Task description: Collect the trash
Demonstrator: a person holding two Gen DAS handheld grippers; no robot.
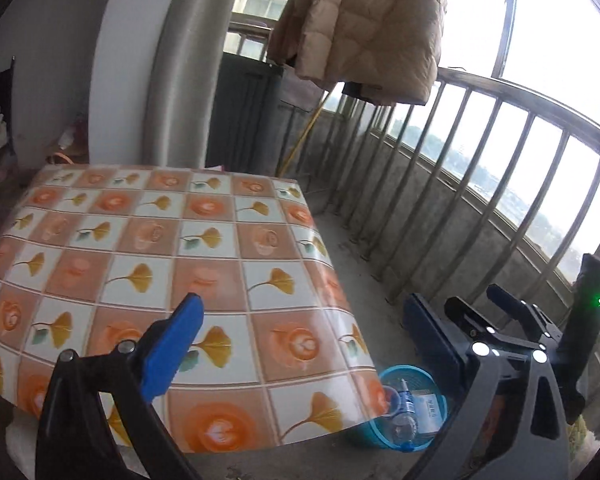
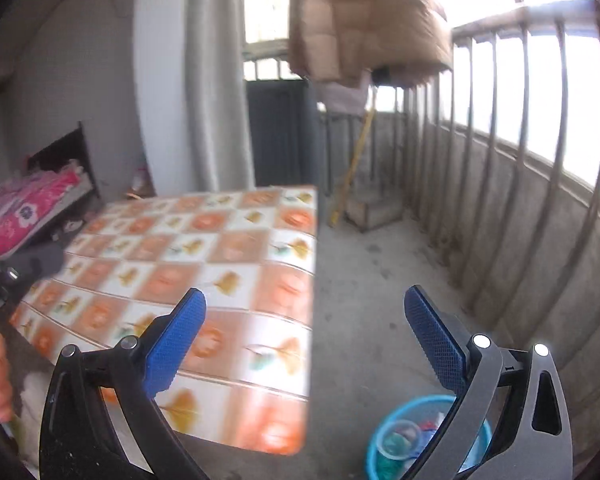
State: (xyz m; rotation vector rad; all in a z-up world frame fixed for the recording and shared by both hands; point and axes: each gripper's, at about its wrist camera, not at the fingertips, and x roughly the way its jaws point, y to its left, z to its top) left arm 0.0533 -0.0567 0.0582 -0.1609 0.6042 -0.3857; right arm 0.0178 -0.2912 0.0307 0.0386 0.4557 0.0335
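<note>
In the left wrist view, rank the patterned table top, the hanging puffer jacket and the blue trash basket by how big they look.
1. Patterned table top, largest.
2. Hanging puffer jacket.
3. Blue trash basket, smallest; the table edge and a gripper partly hide it.
The jacket hangs farther off, so this is apparent size only.

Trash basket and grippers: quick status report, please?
Left gripper open, empty. Right gripper open, empty. Blue basket on floor beside table, bottle and other trash inside. Nothing in the way.
</note>
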